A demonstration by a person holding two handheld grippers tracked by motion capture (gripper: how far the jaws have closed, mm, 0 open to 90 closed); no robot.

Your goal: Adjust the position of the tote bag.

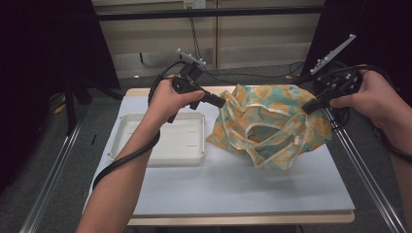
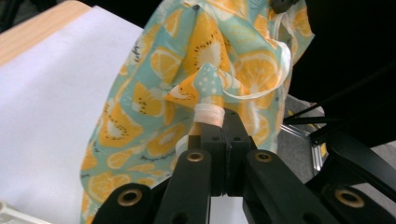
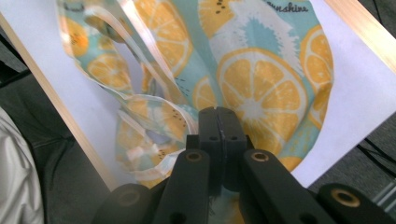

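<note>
Holding the bag [image 1: 269,124] up off the desk [image 1: 243,189], both grippers, left [image 1: 221,102] and right [image 1: 305,108], clamp fingers on its edges; pull apart evenly so no trim slips.

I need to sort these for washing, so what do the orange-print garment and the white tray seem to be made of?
The orange-print garment looks like thin woven fabric, probably cotton, matte: it folds and drapes softly where the left claw and right claw pinch it, and pale binding tape runs along its edges. The white tray looks like rigid moulded plastic with a slight sheen, given its rounded raised rim.
</note>
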